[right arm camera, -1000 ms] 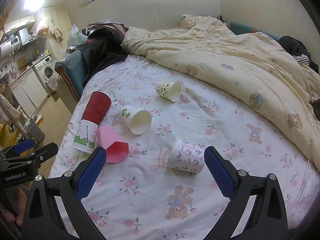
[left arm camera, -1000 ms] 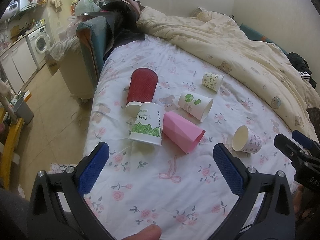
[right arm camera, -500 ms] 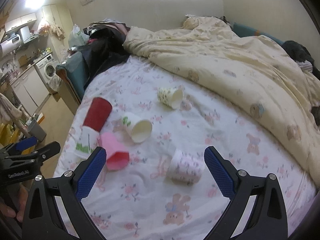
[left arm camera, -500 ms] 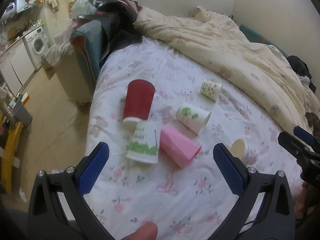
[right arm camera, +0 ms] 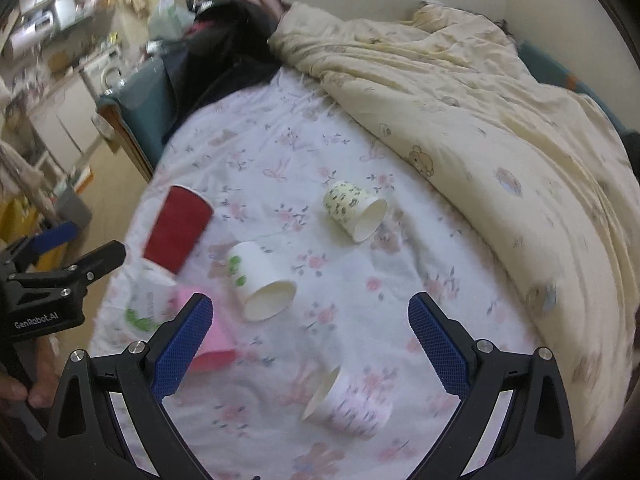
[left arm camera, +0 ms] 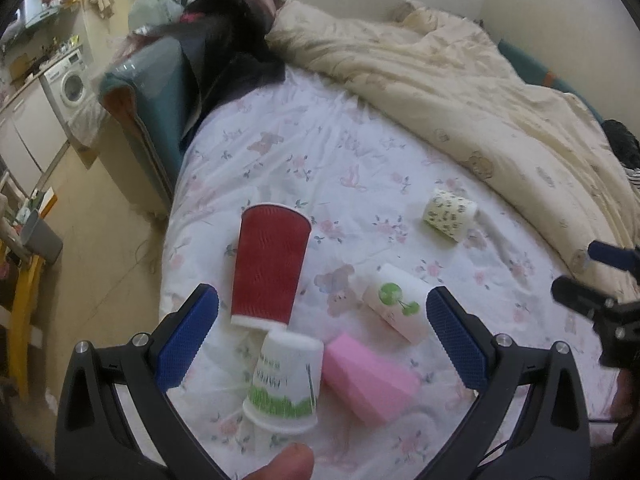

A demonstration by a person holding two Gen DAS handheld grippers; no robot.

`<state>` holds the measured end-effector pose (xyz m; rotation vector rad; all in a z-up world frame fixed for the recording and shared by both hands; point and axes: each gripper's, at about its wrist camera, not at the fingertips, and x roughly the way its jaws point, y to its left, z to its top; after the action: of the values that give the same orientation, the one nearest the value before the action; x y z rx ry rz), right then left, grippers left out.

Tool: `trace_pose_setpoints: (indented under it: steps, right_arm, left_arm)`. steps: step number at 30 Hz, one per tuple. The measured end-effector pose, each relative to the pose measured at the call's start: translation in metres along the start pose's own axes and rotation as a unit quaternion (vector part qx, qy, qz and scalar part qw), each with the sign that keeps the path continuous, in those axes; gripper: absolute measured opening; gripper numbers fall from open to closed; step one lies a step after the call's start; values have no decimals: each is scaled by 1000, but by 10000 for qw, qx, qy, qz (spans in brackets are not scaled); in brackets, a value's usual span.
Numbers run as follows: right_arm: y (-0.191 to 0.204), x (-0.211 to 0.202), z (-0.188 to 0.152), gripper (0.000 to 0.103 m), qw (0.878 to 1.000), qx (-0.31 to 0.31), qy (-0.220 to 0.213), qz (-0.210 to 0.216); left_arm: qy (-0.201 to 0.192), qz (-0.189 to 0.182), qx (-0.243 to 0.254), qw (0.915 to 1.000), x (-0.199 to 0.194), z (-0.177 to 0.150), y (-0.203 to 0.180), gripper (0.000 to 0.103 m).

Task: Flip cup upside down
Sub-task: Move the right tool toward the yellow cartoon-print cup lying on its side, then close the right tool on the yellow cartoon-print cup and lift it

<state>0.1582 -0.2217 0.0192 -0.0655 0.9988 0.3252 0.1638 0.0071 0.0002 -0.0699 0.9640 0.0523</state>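
Note:
Several paper cups lie on their sides on a floral bedsheet (left arm camera: 320, 152). In the left wrist view a tall red cup (left arm camera: 270, 266) lies above a white cup with green grass print (left arm camera: 286, 388), with a pink cup (left arm camera: 366, 380) and a white cup with a green cherry print (left arm camera: 396, 308) to the right, and a small patterned cup (left arm camera: 450, 216) farther back. My left gripper (left arm camera: 322, 334) is open above the red, white and pink cups. My right gripper (right arm camera: 310, 342) is open above a pink-patterned cup (right arm camera: 348, 404), with the cherry cup (right arm camera: 260, 280) just beyond.
A cream duvet (right arm camera: 480, 120) is bunched along the right and back of the bed. Dark clothes (left arm camera: 232, 48) and a teal chair (left arm camera: 156, 92) stand at the bed's back left. The floor (left arm camera: 100, 240) drops off at the left edge, with a washing machine (left arm camera: 68, 80) beyond.
Both grippers have moved forward and lower over the bed, so the cups appear closer. The cups themselves have not moved. Both grippers stay open.

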Motion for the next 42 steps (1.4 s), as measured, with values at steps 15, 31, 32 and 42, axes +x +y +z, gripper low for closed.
trace_pose_setpoints:
  steps: [15,31,32,42]
  right_arm:
    - [-30,175,84,101,9751,-1400,1592,-645]
    - [-19,252,85,69,9486,-2243,1848,-1257]
    - [-18,249,84,68,9495,-2237,1821,-1235]
    - [-13,140,81,68,9813,-1342,1248,-592]
  left_arm:
    - [699,189,114,9973,101,20,4,103]
    - [879,92,115,9960,115,21,5,103]
    - [870,86,108,9961,113,21,5,103]
    - [687,-193,87,9974,41,6,-4,103]
